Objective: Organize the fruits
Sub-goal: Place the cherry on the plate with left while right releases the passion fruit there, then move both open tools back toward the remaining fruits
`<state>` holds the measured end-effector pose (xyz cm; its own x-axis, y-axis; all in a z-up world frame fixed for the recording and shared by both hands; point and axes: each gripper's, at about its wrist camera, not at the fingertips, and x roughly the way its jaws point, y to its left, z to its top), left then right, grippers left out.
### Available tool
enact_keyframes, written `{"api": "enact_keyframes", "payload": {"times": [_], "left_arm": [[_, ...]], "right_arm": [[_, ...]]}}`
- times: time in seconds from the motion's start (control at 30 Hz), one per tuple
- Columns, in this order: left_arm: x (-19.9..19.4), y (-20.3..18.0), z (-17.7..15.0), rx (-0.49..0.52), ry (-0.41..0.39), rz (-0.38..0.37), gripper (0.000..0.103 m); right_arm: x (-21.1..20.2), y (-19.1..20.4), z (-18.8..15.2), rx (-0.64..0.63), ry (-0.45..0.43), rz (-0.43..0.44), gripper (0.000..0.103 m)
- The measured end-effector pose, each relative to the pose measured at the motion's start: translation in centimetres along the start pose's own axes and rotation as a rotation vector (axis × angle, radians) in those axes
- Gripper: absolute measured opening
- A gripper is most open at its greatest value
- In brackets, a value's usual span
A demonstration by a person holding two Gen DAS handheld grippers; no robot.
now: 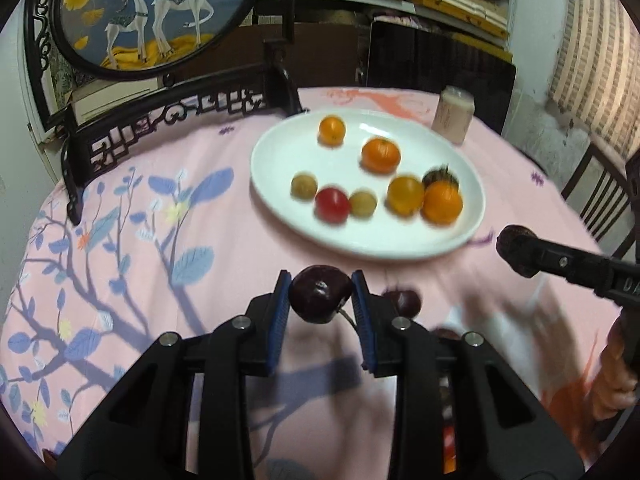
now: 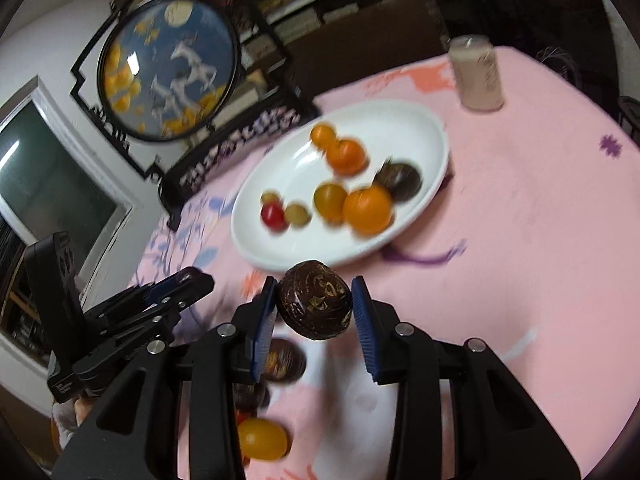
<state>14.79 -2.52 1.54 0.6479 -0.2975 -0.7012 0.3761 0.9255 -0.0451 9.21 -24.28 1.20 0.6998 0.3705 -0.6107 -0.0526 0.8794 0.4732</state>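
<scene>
While a glossy dark maroon plum-like fruit point(image 1: 320, 294) sits pinched between the blue pads of the left tool point(image 1: 321, 300), lifted off the pink floral cloth of the worktop point(image 1: 180, 248), the right tool point(image 2: 315, 307) is clamped on a wrinkled dark brown passion-fruit-like ball point(image 2: 315, 305), also held clear of the cloth. Just beyond both lies a white oval ceramic plate point(image 1: 280, 148) carrying several small orange, yellow and red fruits and one dark one. Below the right tool, on the cloth, rest two more dark round fruits point(image 2: 282, 362) and a yellow oval one point(image 2: 262, 438). A pale cylindrical jar point(image 1: 454, 114) stands behind the plate, near a round deer-painted screen in a black carved frame point(image 1: 154, 12).
</scene>
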Motion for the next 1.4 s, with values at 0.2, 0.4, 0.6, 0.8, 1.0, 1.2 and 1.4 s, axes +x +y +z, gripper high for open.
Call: {"api": "enact_keyframes", "payload": {"times": [0.2,0.4,0.6,0.8,1.0,1.2,1.4], "left_arm": [[2.2,-1.0,4.2,-0.040,-0.008,-0.027,0.031],[5.5,-0.6,5.3,-0.106,0.020,-0.026,0.060],[5.0,0.9,4.2,-0.144,0.028,-0.013,0.063],[2.6,1.9,2.3,-0.172,0.005,0.028,0.083],[1.1,1.2,-0.6,-0.125,0.019,0.080,0.093],[-0.7,-0.4,-2.2,-0.040,-0.008,0.169,0.098],[-2.7,-0.1,-3.3,-0.026,-0.026,0.258,0.101]], "right_arm": [[2.0,1.1,3.0,0.003,-0.019,0.021,0.038],[4.4,1.3,3.4,-0.029,-0.015,-0.020,0.063],[2.8,-0.7,3.7,0.061,-0.037,0.039,0.063],[1.1,-0.3,1.7,0.047,-0.008,0.026,0.065],[-0.8,0.0,-1.1,0.025,-0.026,-0.011,0.083],[-1.4,0.2,-2.0,0.015,-0.028,-0.024,0.084],[0.0,1.7,-3.0,-0.067,0.039,-0.037,0.088]]}}
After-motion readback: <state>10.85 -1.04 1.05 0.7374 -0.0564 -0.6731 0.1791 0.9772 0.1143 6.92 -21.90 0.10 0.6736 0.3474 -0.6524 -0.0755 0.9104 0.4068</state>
